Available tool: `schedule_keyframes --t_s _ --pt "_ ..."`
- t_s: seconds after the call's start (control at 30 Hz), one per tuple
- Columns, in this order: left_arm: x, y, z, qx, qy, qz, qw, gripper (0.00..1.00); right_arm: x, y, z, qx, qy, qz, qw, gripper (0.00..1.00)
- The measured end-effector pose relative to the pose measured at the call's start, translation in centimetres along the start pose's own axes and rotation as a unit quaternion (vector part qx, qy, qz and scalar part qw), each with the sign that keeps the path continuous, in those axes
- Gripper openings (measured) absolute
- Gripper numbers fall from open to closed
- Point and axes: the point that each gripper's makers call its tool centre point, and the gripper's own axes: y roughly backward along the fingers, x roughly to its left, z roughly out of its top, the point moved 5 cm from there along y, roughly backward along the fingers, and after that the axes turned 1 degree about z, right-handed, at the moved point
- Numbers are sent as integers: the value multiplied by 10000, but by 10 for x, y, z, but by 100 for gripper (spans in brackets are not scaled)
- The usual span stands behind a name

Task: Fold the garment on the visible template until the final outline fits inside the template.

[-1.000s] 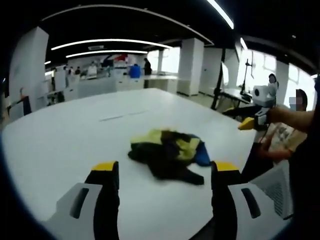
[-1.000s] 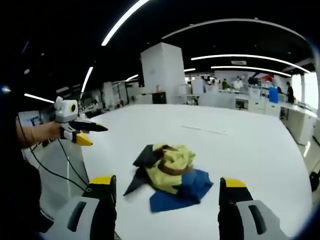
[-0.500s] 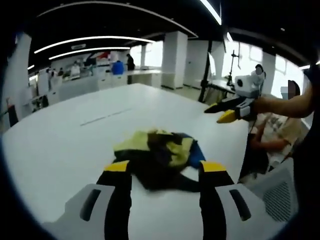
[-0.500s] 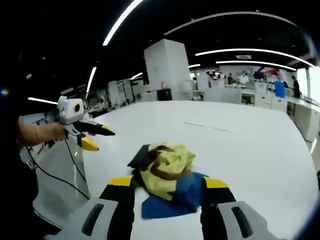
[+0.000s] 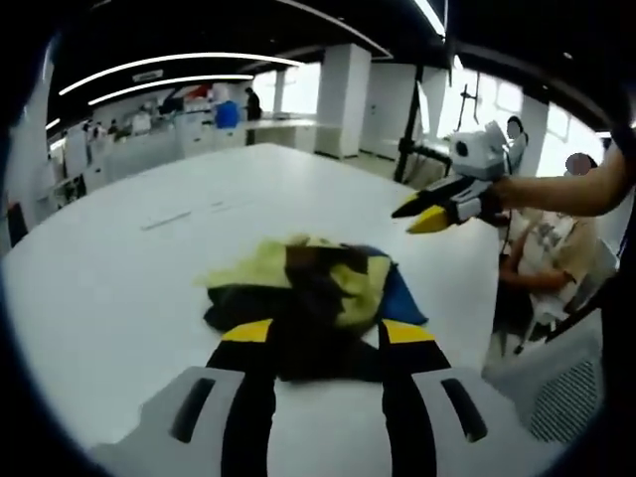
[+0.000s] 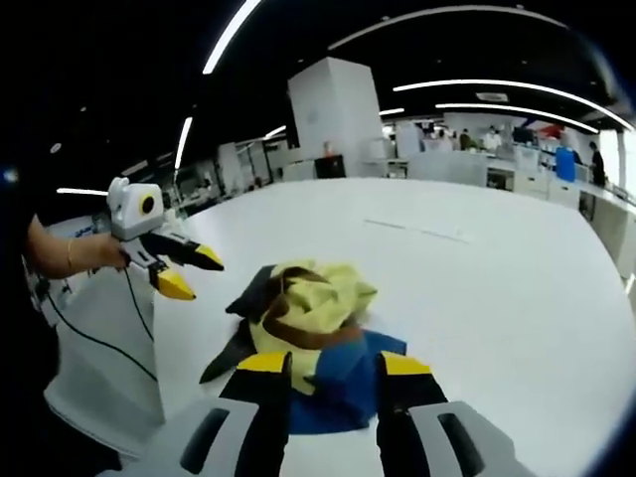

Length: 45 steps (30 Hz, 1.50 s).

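Observation:
A crumpled garment (image 5: pixel 316 294) in yellow, black and blue lies in a heap on the white table (image 5: pixel 99 268). My left gripper (image 5: pixel 326 332) hovers just short of the heap's near edge, jaws open and narrowed, holding nothing. The right gripper (image 5: pixel 419 214) comes into the left gripper view from the right, held in the air beside the heap. In the right gripper view the garment (image 6: pixel 316 303) lies ahead of my right gripper (image 6: pixel 335 364), whose jaws are open with a narrow gap over the blue part. The left gripper (image 6: pixel 189 270) hangs above the table's left edge.
Faint thin lines (image 5: pixel 189 214) mark the table (image 6: pixel 517 288) beyond the garment. A seated person (image 5: pixel 549 266) and a white mesh chair (image 5: pixel 556 390) are past the table's right edge. Columns, desks and people stand far behind.
Both grippers have come closer to the garment, and the jaws of both have narrowed. The garment lies as before.

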Motion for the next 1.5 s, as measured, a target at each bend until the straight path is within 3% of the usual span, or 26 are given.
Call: schedule_keyframes --t_s 0.2,0.73,1.07,1.33,1.5 --pt "1 -15 -12 261 -91 -27 9996 30 -6 -13 -14 240 -117 56 9996 23" --pt "2 -41 -23 361 35 -177 9992 18 -17 -34 -34 564 -267 21 9980 15" --pt "6 -44 -36 730 -72 -148 9972 8 -22 -39 -44 613 -942 54 9936 14" --pt "8 -46 -39 780 -25 -146 9968 1 -20 -42 -47 570 -1535 125 9864 6" --pt "9 -46 -40 783 219 -156 9966 0 -19 -42 -45 451 -1929 107 9801 1"
